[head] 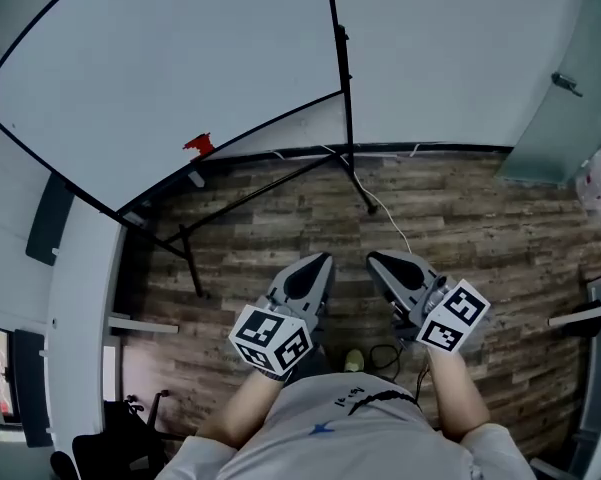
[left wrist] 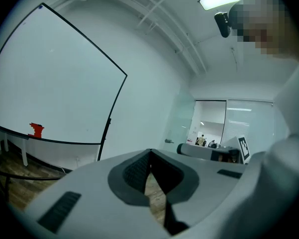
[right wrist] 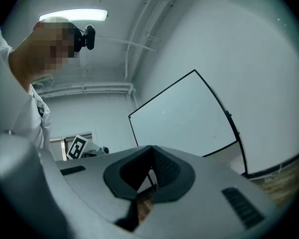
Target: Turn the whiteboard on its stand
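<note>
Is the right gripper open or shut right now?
Shut. The right gripper has its jaws meeting at the tips, with nothing between them.

Office: whiteboard (head: pixel 180 68), glass partition (left wrist: pixel 249 126) (plank floor (head: pixel 460 238)).

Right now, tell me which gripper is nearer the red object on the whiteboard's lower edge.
Left. The left gripper is below and right of the red object, not touching it; the right gripper is farther right.
</note>
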A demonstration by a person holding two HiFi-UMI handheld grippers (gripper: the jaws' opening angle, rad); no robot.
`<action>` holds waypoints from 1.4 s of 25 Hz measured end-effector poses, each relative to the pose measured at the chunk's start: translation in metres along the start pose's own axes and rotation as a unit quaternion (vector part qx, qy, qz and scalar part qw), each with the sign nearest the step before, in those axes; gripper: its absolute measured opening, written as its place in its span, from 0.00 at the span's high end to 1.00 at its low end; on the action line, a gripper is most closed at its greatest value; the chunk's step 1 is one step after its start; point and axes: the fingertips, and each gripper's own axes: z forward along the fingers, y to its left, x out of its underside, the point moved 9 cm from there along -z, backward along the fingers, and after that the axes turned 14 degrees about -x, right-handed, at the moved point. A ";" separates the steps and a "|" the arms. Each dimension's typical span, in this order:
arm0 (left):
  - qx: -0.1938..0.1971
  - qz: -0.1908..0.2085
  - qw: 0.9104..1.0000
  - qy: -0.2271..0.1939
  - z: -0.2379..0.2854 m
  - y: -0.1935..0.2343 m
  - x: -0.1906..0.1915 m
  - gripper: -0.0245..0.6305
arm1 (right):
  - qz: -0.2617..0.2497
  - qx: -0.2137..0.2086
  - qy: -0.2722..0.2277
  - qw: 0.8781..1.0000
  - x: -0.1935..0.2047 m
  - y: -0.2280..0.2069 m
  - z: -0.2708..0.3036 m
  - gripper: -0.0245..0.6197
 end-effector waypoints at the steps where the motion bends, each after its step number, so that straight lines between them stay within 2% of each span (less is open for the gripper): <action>1: 0.001 0.001 1.000 -0.001 0.006 -0.002 -0.002 0.96 | 0.001 0.000 -0.003 1.000 -0.002 -0.004 -0.003 0.95; 5: 0.009 0.007 1.000 -0.003 0.034 -0.001 -0.009 0.96 | 0.003 0.008 -0.013 1.000 -0.009 -0.027 -0.010 0.95; 11: 0.029 0.014 0.999 -0.004 0.096 0.015 -0.016 0.96 | 0.003 0.030 0.004 1.000 -0.012 -0.080 0.002 0.95; 16: 0.043 0.025 0.999 -0.005 0.166 0.046 -0.035 0.96 | -0.012 0.049 0.022 0.998 -0.027 -0.145 0.036 0.95; 24: 0.069 0.055 0.996 -0.013 0.278 0.110 -0.092 0.96 | -0.011 0.086 0.032 0.996 -0.055 -0.254 0.110 0.95; 29: 0.073 0.048 0.996 -0.017 0.325 0.140 -0.111 0.96 | -0.010 0.092 0.042 0.995 -0.065 -0.302 0.142 0.95; 35: 0.058 0.039 0.997 -0.014 0.367 0.164 -0.122 0.96 | -0.006 0.086 0.048 0.995 -0.074 -0.354 0.165 0.95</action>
